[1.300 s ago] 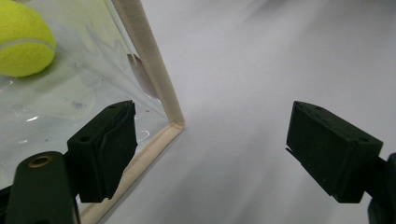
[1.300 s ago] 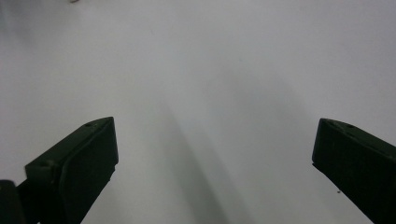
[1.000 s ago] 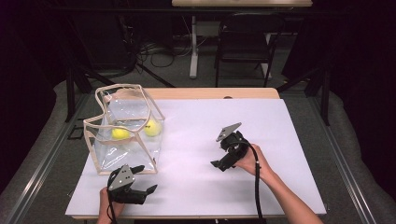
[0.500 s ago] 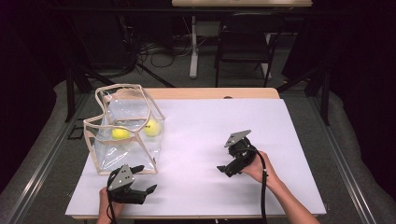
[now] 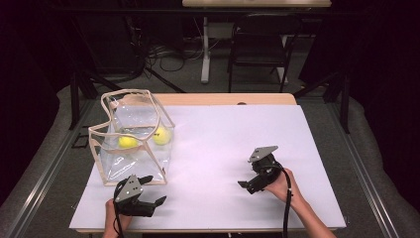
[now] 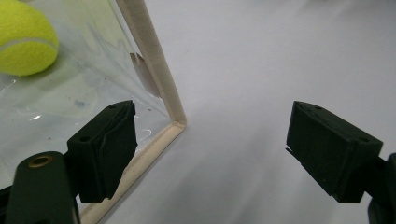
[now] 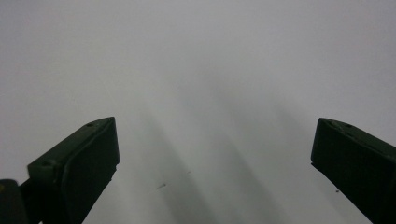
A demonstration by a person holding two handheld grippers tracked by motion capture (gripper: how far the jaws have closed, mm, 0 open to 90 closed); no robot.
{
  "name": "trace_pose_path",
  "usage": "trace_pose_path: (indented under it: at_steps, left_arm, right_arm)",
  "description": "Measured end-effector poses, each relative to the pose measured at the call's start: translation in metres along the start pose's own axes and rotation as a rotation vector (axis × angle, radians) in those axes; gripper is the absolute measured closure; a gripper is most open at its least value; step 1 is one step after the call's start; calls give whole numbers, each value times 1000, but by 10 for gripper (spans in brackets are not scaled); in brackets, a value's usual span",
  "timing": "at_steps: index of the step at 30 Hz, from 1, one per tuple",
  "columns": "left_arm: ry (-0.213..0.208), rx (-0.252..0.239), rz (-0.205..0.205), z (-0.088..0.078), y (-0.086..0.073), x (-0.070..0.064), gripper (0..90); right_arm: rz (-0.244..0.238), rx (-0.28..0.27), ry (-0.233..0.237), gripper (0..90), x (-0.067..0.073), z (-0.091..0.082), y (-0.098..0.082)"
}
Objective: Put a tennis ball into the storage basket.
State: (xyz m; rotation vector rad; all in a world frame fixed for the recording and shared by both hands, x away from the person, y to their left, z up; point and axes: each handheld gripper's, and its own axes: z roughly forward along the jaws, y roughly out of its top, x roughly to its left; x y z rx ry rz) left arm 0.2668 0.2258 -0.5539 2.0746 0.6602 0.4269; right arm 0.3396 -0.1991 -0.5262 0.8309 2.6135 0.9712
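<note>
A clear plastic bag (image 5: 126, 166) with beige trim stands at the table's left, holding two yellow tennis balls (image 5: 128, 142) (image 5: 162, 135). My left gripper (image 5: 156, 189) rests near the front edge just in front of the bag, open and empty. In the left gripper view its jaws (image 6: 210, 135) straddle the bag's near corner trim (image 6: 154, 70), with one ball (image 6: 25, 39) behind the clear wall. My right gripper (image 5: 246, 176) is held at the centre right, open and empty. Its jaws (image 7: 215, 154) face bare white surface.
A white sheet (image 5: 223, 134) covers the table, with a wooden strip (image 5: 223, 99) showing at the far edge. A chair (image 5: 257, 44) and cables (image 5: 163, 54) stand on the floor beyond the table.
My right gripper has drifted to the right and nearer the front edge, still open. The left gripper, bag and balls have stayed put.
</note>
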Motion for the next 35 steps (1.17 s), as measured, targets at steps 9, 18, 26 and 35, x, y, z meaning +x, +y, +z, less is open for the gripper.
trace_pose_path:
  at_steps: [9, 18, 26, 35]
  left_arm:
    - [3, 0, -2, 1, 0, 1, 162]
    - [3, 4, -4, 1, -1, 1, 162]
    - [3, 8, -5, 1, -1, 1, 161]
    - [-3, 31, -4, 2, -1, 3, 162]
  right_arm:
    - [17, -21, -23, 4, 2, -7, -16]
    - [27, -35, -37, 3, 5, -11, -30]
    - [51, -43, -57, 1, 7, -17, -43]
    - [61, -87, -70, 0, 8, -19, -55]
